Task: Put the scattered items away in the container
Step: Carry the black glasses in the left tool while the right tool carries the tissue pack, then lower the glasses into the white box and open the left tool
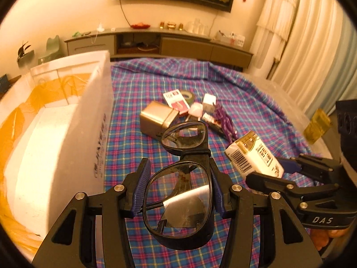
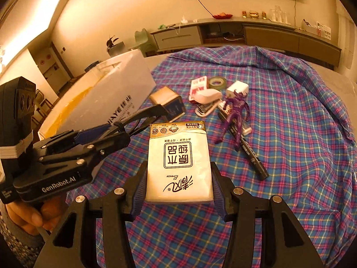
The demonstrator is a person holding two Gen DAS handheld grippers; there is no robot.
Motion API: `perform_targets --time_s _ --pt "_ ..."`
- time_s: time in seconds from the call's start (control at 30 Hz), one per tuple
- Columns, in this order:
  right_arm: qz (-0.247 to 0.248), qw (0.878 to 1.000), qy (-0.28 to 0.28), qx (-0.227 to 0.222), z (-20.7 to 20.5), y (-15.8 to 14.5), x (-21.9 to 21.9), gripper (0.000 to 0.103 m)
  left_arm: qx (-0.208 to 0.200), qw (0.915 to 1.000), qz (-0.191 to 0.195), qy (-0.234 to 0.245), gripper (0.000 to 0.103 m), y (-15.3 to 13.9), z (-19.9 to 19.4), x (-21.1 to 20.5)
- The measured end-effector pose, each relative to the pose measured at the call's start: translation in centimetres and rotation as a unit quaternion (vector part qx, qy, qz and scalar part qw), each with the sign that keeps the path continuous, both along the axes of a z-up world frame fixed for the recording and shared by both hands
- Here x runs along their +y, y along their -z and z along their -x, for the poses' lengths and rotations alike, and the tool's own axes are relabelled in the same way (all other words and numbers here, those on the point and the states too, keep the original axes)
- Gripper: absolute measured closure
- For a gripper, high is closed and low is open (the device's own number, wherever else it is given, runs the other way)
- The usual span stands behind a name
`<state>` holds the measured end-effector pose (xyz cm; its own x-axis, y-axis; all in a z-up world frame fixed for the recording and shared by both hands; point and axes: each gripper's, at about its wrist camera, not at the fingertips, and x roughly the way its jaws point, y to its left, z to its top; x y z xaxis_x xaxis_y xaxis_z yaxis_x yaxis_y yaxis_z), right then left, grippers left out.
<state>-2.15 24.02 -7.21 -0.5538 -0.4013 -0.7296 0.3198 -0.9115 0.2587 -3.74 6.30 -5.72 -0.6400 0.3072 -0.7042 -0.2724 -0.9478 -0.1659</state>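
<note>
Left gripper (image 1: 178, 192): angled down, clamping glasses (image 1: 178, 201); box (image 1: 67, 116) at ten o'clock
Right gripper (image 2: 178, 189): angled down, clamping tissue pack (image 2: 178, 163); checked cloth (image 2: 290, 134) beneath

A blue and pink plaid cloth (image 2: 290, 116) covers the desk (image 2: 348, 84), rumpled into folds along its far and right sides. At the left stands a white foam box (image 2: 125, 89) with printed lettering on its side. Near the middle lies a cluster: a gold tin (image 2: 166, 98), a red and white card pack (image 2: 197, 84), a roll of green tape (image 2: 217, 81), a white stapler (image 2: 206, 98), a white charger block (image 2: 237, 88), a purple figure (image 2: 235, 114) and a black marker (image 2: 247, 151).
</note>
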Motion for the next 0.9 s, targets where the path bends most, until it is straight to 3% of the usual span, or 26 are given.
perform_targets --time_s 0.43,0.9 --pt "-0.005 0.999 -0.017 0.033 -1.8 -2.2 -2.6 0.051 0.033 0.9988 -0.033 -0.013 0.051 -3.4 -1.8 -2.8" --pt "-0.017 0.998 -0.052 0.042 -2.1 -5.0 -8.6 0.051 0.054 0.9914 -0.086 -0.082 0.051 -6.1 -3.1 -10.1"
